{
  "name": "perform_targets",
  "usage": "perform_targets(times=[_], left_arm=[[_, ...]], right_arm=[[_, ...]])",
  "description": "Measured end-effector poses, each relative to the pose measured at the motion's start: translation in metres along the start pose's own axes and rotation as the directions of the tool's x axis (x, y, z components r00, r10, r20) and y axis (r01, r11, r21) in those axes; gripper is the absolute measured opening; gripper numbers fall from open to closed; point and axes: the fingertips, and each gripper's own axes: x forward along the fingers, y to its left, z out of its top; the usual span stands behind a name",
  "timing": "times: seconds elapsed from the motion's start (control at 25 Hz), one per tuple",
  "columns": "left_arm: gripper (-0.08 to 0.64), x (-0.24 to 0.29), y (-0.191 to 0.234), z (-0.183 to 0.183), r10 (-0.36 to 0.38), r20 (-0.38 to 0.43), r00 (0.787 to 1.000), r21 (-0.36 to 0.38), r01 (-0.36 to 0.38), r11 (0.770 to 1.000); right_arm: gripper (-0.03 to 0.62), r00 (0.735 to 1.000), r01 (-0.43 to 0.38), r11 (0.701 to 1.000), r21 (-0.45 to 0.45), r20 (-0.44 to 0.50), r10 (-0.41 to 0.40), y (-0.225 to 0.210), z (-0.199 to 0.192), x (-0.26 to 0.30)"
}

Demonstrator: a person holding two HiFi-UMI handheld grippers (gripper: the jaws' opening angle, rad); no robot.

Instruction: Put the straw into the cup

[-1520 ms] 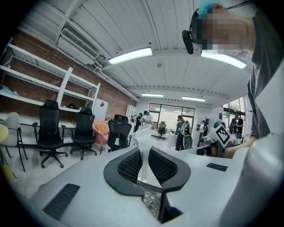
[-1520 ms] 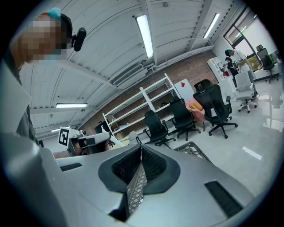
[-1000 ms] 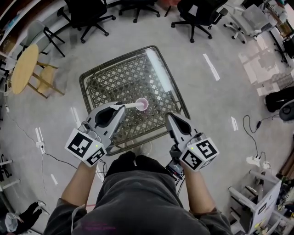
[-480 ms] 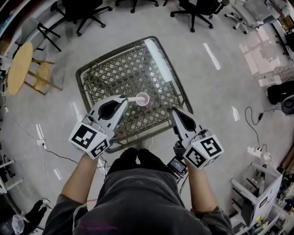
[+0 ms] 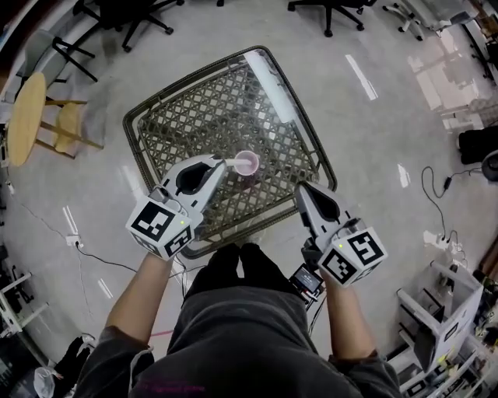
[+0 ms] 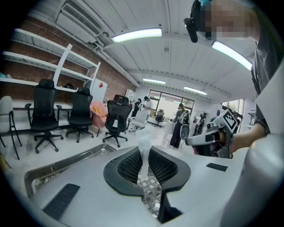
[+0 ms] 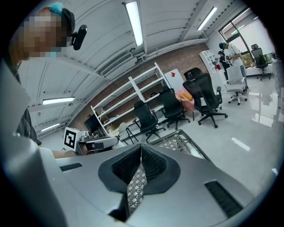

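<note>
Work surface: square glass-topped lattice table with a metal rim [image 5: 187, 89], seen from above with one corner pointing away from the person.

Small pink cup [image 5: 247, 163] stands upright near the table's middle, a little toward the near right edge, mouth open to the camera.

Left gripper [image 5: 218, 166]: jaws set narrow and clamped on a thin white straw [image 5: 231, 162]. In the left gripper view the straw sits between the black ribbed pads and runs straight out along the jaw line. In the head view its long axis lies almost level across the picture. The held end is at the jaw tips and the free end points right, toward the cup. The free end meets the left side of the cup's rim; I cannot tell whether the tip is inside the mouth or only above it. The gripper's grey body covers part of the lattice by the near left edge.

Right gripper [image 5: 299, 189]: jaws closed together with nothing between them, only lattice showing through the slit below. It is held over the near right edge of the table, close to the right corner and well apart from the cup.

Surroundings: round wooden side table [image 5: 27, 116] on the floor at left, and black office chairs [image 5: 124, 15] beyond the far corner. The person's dark shoes [image 5: 233, 264] stand just off the near corner.
</note>
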Motion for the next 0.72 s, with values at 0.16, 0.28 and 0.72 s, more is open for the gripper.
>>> perform_targets(times=[0.16,0.28,0.72], left_arm=[[0.049,0.011,0.009,-0.015,-0.016,-0.027,0.999,-0.023,0.015,1.0],[0.049,0.017,0.012,-0.023,-0.025,-0.041,0.999,-0.033,0.024,0.999],[0.049,0.048,0.037,-0.072,-0.042,-0.094,0.995,-0.114,0.031,0.993]], right_arm=[[0.014,1.0,0.016,1.0,0.014,-0.025,-0.016,-0.005,-0.008,0.005],[0.014,0.999,0.023,1.0,0.021,-0.037,-0.022,-0.006,-0.011,0.006],[0.014,0.997,0.056,0.997,0.056,-0.064,-0.052,-0.018,-0.029,0.016]])
